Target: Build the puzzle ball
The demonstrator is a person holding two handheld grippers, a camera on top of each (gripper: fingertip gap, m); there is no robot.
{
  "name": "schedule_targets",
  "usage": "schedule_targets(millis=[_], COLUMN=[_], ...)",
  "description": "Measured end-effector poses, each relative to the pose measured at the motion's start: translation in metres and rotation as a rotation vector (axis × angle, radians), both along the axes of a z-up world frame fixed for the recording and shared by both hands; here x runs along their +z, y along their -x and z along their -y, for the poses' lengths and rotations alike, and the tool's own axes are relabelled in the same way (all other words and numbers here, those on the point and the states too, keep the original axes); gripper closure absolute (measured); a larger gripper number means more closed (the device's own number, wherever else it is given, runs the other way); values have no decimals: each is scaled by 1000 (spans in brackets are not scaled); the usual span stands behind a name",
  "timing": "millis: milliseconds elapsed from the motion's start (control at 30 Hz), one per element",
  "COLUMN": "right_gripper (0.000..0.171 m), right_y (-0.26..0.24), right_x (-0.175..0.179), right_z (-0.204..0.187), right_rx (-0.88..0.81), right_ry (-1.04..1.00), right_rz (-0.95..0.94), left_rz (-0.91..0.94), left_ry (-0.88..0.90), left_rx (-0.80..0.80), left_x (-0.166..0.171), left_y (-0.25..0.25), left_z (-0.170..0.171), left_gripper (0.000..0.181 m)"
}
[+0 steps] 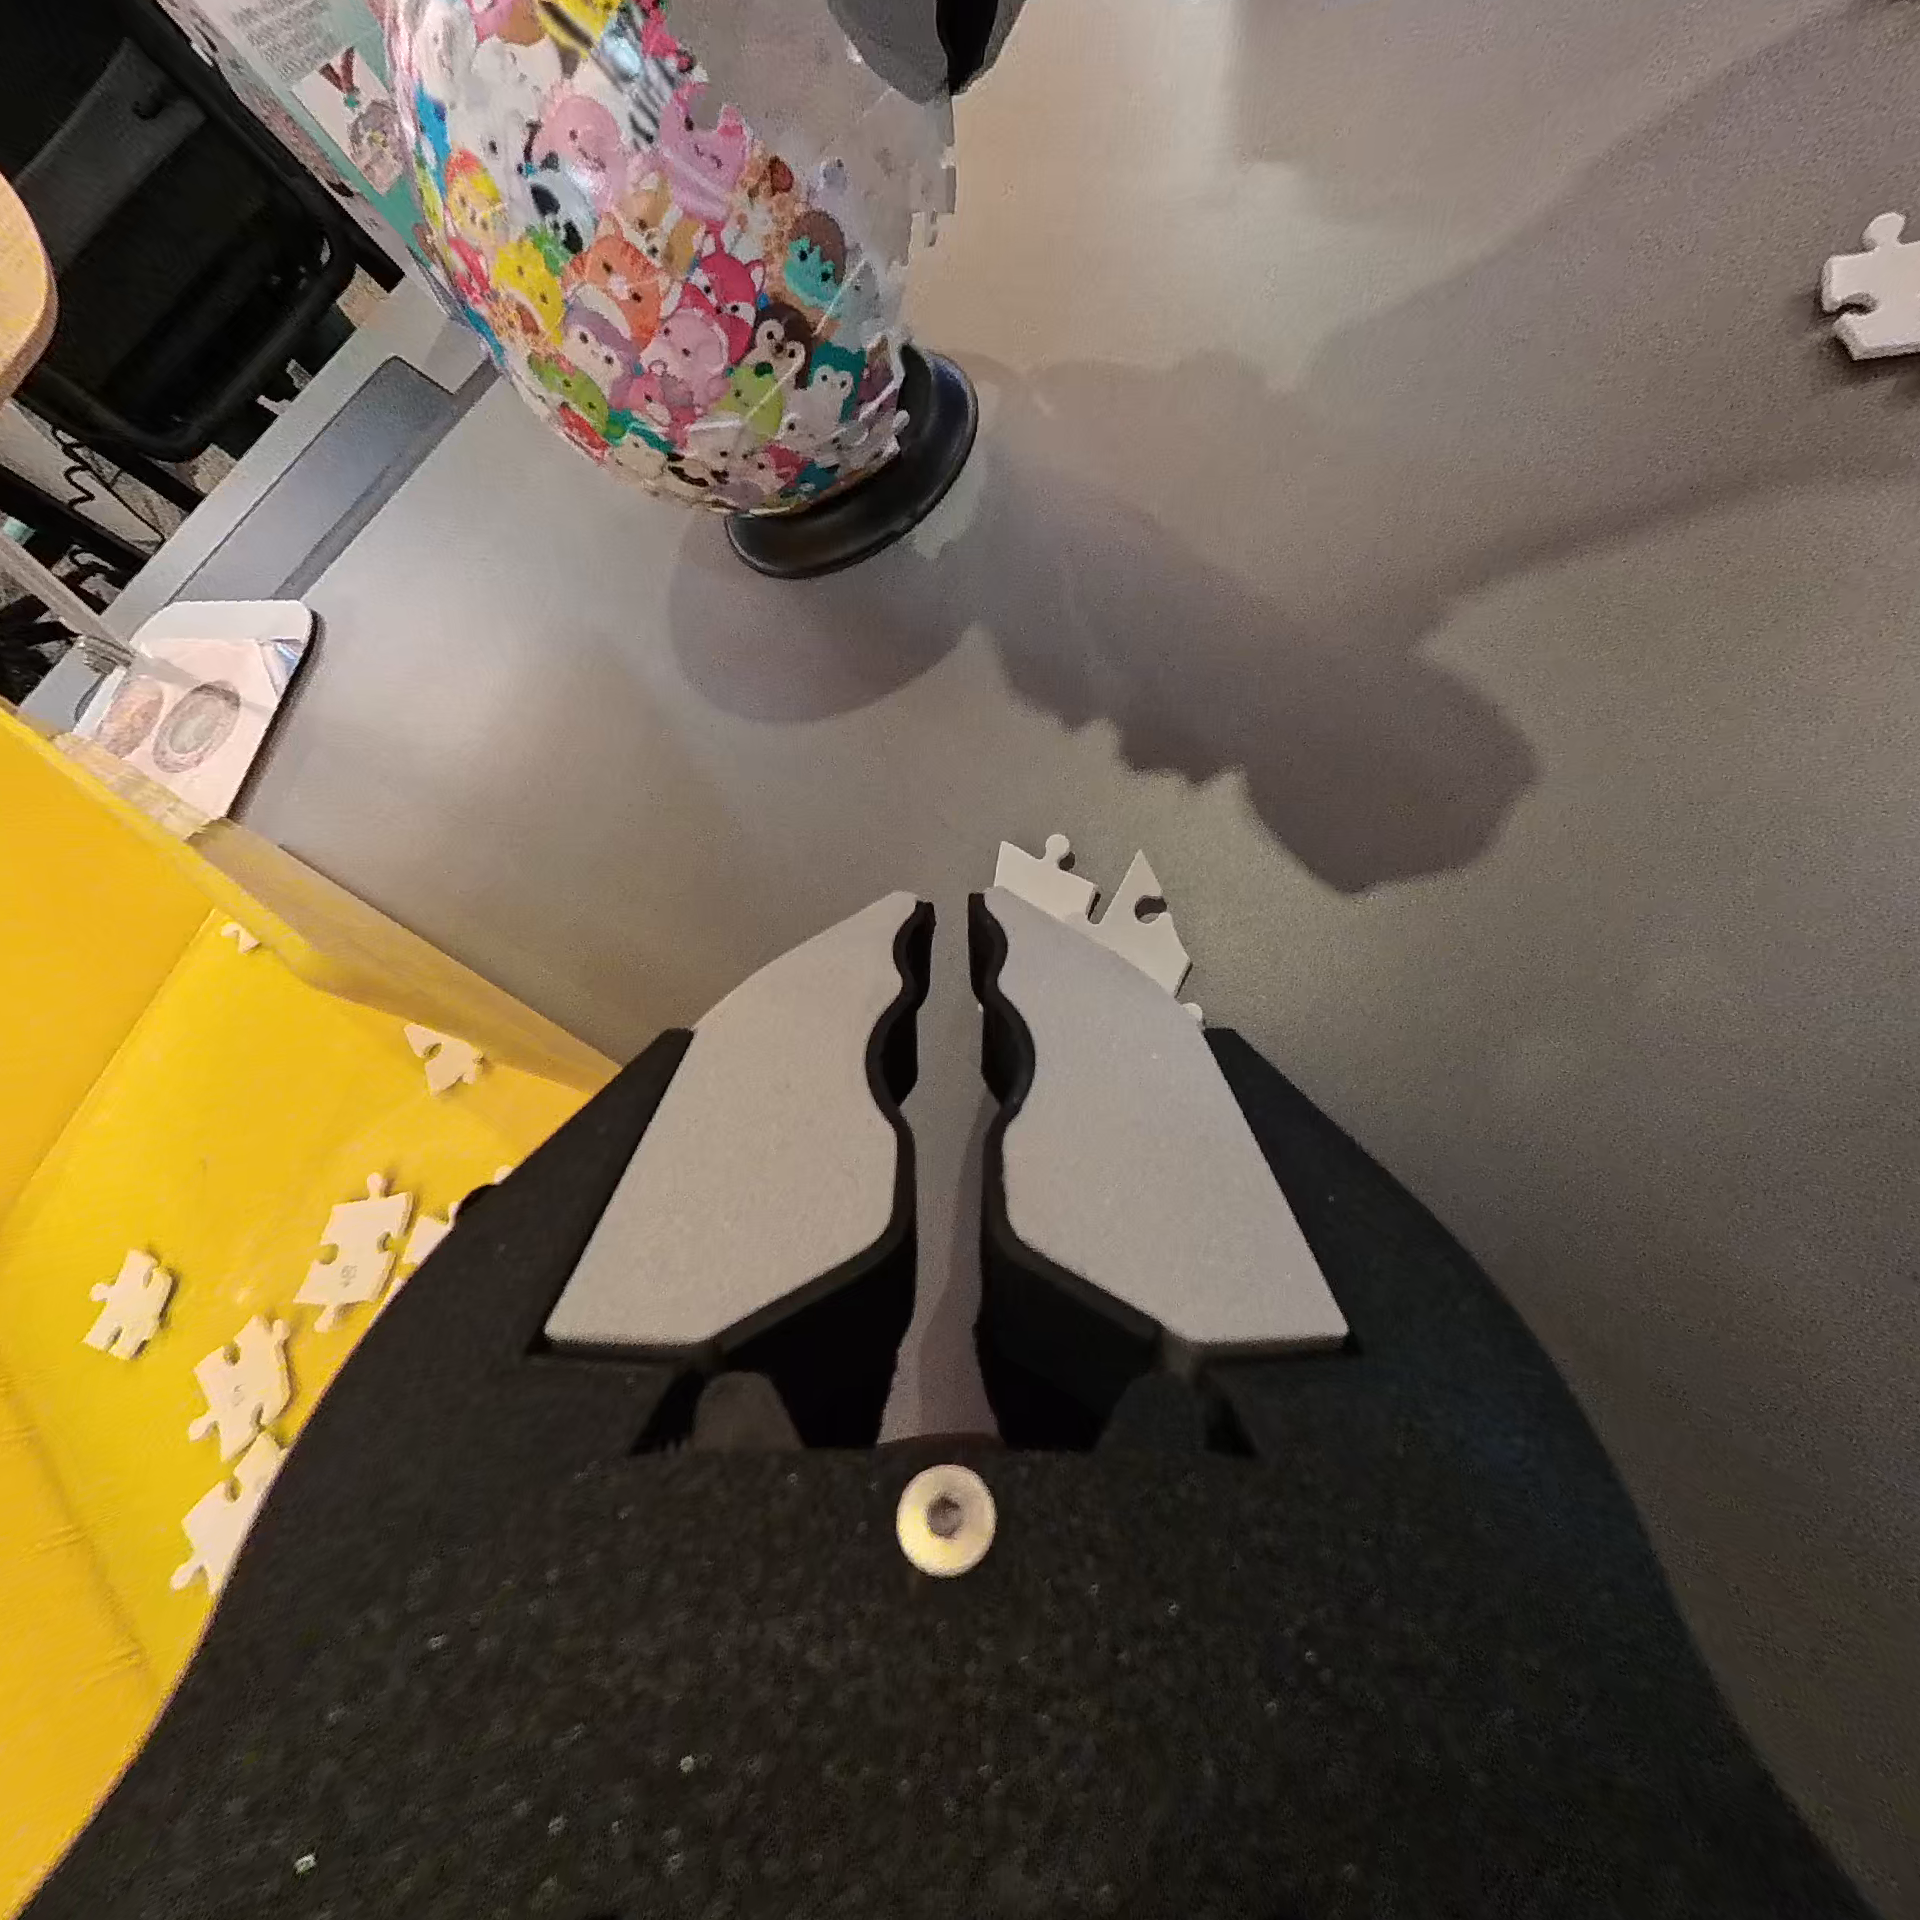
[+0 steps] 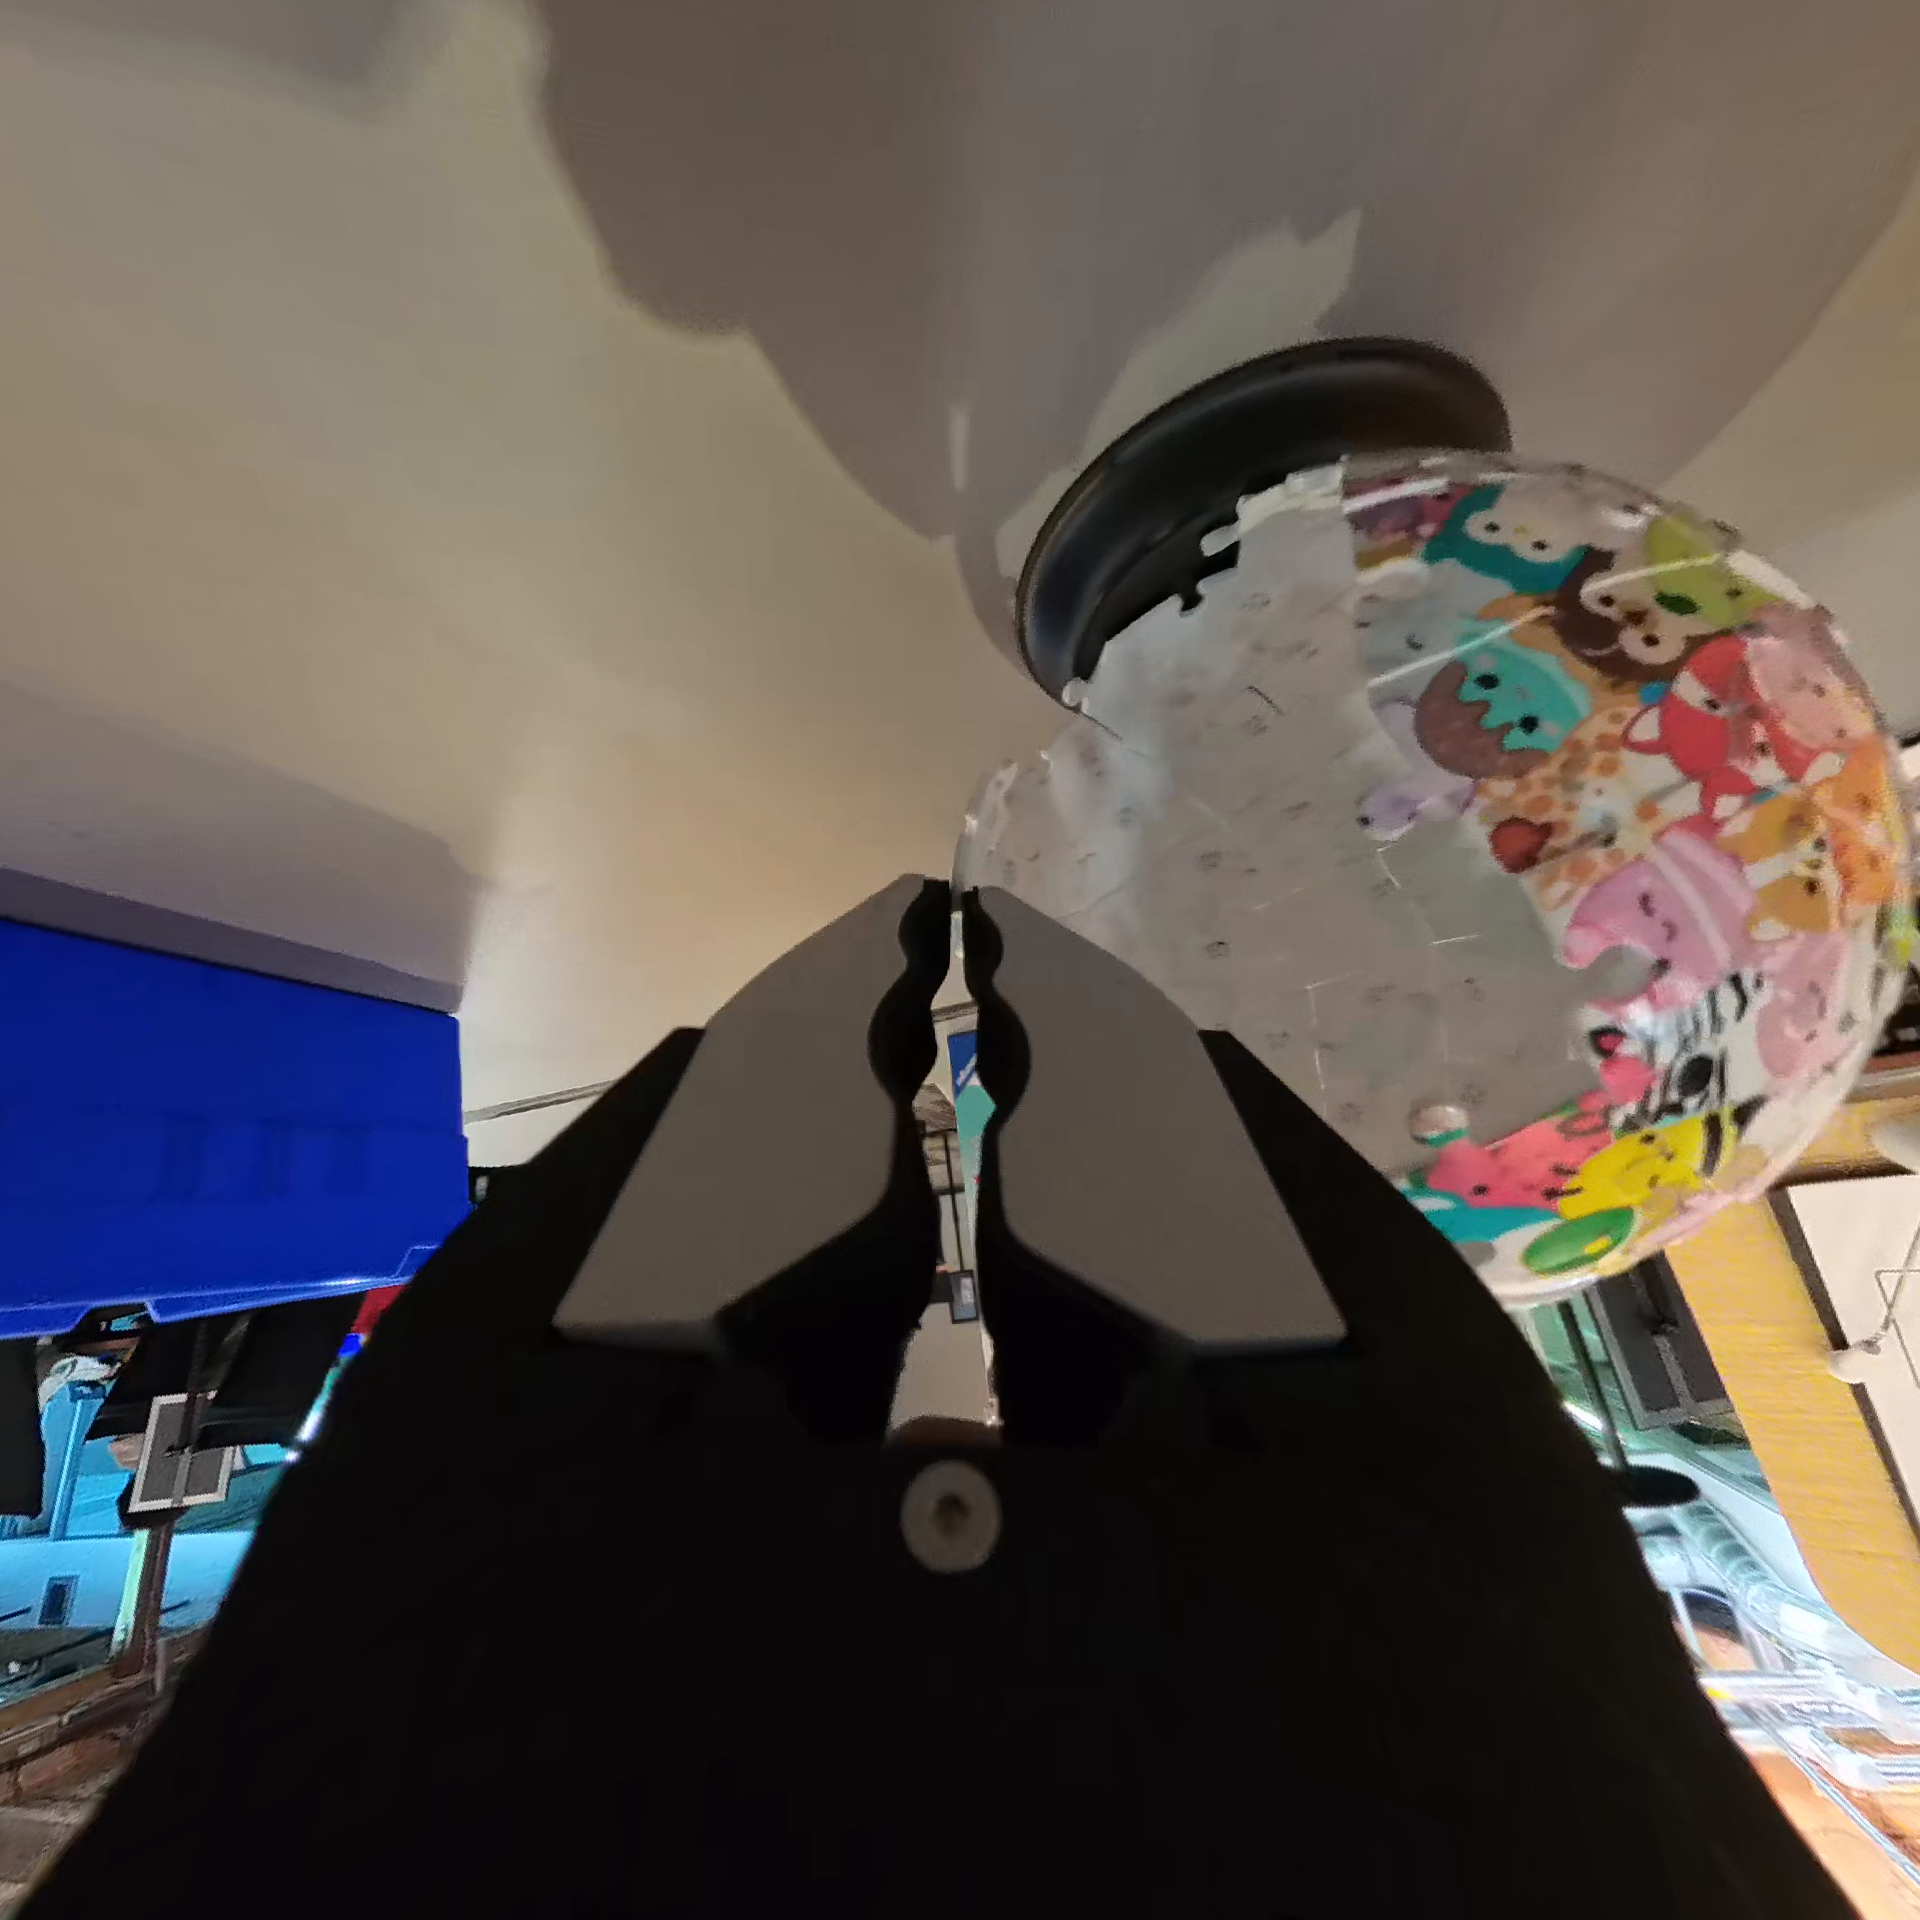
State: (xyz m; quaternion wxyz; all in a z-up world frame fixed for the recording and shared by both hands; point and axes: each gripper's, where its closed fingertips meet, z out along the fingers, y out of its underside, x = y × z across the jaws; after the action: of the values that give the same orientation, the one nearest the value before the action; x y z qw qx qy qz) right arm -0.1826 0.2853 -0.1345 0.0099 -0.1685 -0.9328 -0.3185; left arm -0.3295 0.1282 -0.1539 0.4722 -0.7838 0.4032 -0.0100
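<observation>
The partly built puzzle ball [image 1: 665, 291], covered in colourful cartoon animals, stands on a black ring stand [image 1: 862, 509] at the far left of the grey table [image 1: 1455, 1143]. My left gripper [image 1: 951, 909] is shut and empty, low over the table. Two white pieces [image 1: 1112, 914] lie face down just past its right fingertip. My right gripper [image 2: 956, 899] is shut on a thin piece edge at the ball's [image 2: 1558, 831] open rim; it also shows at the top of the left wrist view [image 1: 925, 42]. The shell's pale inside and the stand [image 2: 1195, 488] show.
A yellow bin [image 1: 104, 987] at the left holds several white pieces [image 1: 353, 1247]. One loose piece [image 1: 1870, 291] lies at the far right. A leaflet [image 1: 208, 696] and the puzzle box [image 1: 343, 125] are behind the bin. A blue crate [image 2: 208, 1091] is in the right wrist view. Some 20 cm of space lies between my two pairs of fingers.
</observation>
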Motion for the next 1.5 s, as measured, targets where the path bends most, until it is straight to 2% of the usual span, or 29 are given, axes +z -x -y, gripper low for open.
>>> schedule_targets(millis=[300, 500, 667, 800, 900, 1100, 1267, 1400, 1433, 1500], right_gripper=[169, 169, 169, 169, 169, 169, 167, 166, 163, 143], right_y=[3, 9, -15, -31, -42, -50, -43, -41, -42, -39], right_x=[4, 13, -5, -24, -32, -48, -54, -57, -56, -47], right_z=[4, 26, 56, 75, 79, 88, 98, 104, 106, 111], right_rx=[54, 35, -267, -573, -699, -720, -615, -640, -668, -737], right_ry=[-13, 6, 102, 168, 146, 132, 142, 214, 241, 349], right_rz=[-59, -255, -561, -915, -1076, -1085, -1056, -1074, -1083, -1144], left_rz=[-7, 68, 161, 244, 284, 328, 404, 422, 424, 423], left_ry=[-2, 9, 14, 23, 66, 88, 185, 214, 235, 304], left_rx=[2, 9, 7, -3, -1, -13, 18, 70, 85, 106], left_x=[-1, 5, 15, 24, 24, 39, 29, 26, 26, 30], left_y=[0, -3, -9, -20, -30, -53, -61, -57, -56, -56], left_z=[-1, -2, -2, -2, -2, 1, 4, -3, -7, -16], left_gripper=[175, 175, 170, 166, 165, 164, 163, 158, 154, 141])
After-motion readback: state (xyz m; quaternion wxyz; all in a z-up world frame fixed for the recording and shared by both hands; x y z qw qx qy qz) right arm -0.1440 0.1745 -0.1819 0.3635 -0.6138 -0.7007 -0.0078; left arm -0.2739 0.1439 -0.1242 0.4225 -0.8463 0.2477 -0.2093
